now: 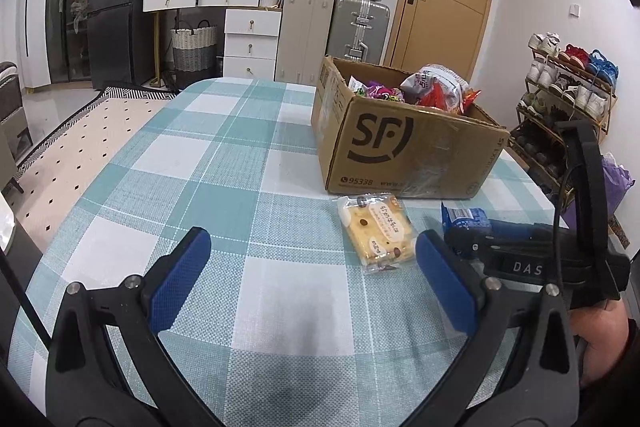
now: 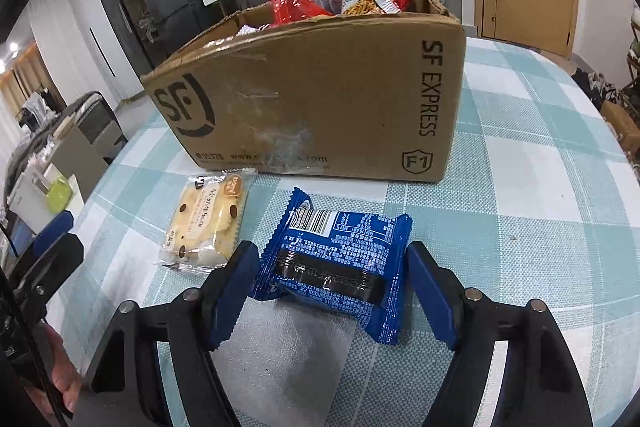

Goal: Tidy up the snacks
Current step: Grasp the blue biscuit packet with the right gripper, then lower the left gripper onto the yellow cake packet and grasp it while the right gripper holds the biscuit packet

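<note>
Snack packets on table: 2 | box (image 2: 320,99): 1 | left jaws wide, empty | right jaws straddle blue packet (image 2: 340,259), unclosed

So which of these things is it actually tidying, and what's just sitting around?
Part of the job: blue snack packet, yellow biscuit packet, cardboard box of snacks, right gripper.

Just around: suitcases, shoe rack, basket.

My right gripper (image 2: 326,279) has matt black plastic arms, blue rubbery-looking pads and bright metal pins. The blue snack pack (image 2: 336,259) between them is glossy, crinkled foil. The biscuit pack (image 2: 208,223) wears clear shiny film. The cardboard box (image 2: 320,103) is matt brown, patched with shiny tape. My tablecloth (image 2: 520,227) is coarse woven cloth
</note>
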Demonstrator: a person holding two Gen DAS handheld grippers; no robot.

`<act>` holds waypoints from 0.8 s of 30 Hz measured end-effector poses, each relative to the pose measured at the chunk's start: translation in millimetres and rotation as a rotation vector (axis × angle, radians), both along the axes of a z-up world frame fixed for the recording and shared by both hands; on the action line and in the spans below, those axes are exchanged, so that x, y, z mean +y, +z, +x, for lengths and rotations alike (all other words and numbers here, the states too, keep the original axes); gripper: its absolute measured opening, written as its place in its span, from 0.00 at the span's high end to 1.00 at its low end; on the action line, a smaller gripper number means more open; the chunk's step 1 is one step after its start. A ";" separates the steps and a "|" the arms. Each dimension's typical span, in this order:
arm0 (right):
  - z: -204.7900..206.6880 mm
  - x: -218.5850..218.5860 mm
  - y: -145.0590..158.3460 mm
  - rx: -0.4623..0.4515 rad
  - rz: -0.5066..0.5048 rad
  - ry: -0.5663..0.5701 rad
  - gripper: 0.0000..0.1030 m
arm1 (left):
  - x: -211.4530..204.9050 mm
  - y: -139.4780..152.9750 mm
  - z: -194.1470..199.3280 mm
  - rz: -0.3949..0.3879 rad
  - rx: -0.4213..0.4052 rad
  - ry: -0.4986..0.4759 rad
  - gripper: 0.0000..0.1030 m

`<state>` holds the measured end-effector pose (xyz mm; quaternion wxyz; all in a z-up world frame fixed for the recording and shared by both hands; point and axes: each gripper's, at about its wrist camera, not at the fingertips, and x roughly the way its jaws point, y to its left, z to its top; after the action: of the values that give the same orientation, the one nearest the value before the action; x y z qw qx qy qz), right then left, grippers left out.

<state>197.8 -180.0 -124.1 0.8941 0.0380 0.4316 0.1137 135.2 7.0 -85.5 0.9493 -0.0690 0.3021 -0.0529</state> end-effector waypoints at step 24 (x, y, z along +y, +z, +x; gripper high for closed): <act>-49.9 -11.8 36.5 -0.276 0.027 -0.028 0.56 | -14.6 13.4 -21.7 0.102 -0.111 -0.003 0.01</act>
<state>147.9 -191.8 -87.6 0.9459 0.0399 0.3022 0.1112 113.5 -7.6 -72.1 0.9668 -0.0171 0.2513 -0.0426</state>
